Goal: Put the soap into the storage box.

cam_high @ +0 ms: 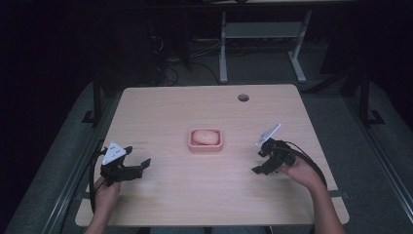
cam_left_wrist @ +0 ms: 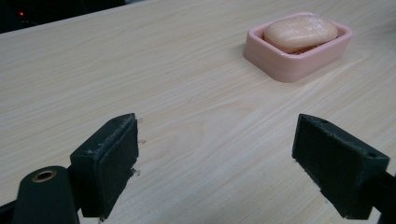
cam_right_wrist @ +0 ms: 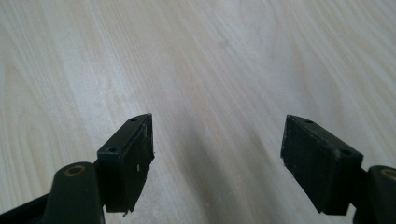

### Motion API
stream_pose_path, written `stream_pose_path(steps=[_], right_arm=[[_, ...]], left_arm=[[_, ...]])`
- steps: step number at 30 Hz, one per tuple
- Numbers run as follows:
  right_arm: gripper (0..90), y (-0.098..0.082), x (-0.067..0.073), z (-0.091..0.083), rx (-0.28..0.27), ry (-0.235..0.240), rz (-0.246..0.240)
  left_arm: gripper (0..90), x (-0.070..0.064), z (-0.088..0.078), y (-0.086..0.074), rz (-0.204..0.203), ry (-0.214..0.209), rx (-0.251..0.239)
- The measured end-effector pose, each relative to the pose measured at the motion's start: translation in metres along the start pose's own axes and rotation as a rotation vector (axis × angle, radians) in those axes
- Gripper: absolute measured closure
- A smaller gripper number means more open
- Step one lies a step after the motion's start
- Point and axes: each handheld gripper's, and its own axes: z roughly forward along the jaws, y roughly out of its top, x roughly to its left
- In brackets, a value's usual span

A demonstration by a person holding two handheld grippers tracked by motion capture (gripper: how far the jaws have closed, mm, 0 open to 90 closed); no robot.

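The soap (cam_high: 206, 137) in its pink dish (cam_high: 191, 145) sits mid-table between both wide-open, empty grippers, left (cam_high: 144, 164) and right (cam_high: 257, 161), the right maybe nearer.

Setting appears to be a lab or recording room, though the dim background limits certainty. A bare light-wood rectangular tabletop (cam_high: 170, 195) with a round cable hole (cam_high: 243, 97) stands on grey carpet; behind it, loose black floor cables (cam_high: 168, 73) and a grey metal desk frame (cam_high: 263, 44).
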Motion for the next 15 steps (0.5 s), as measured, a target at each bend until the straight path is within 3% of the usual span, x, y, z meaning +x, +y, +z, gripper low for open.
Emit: stream_pose_path(steps=[15], right_arm=[[25.0, -0.036, 0.016, 0.000, -0.052, -0.002, 0.062]], left_arm=[[14.2, -0.002, 0.001, -0.001, 0.000, -0.002, -0.002]])
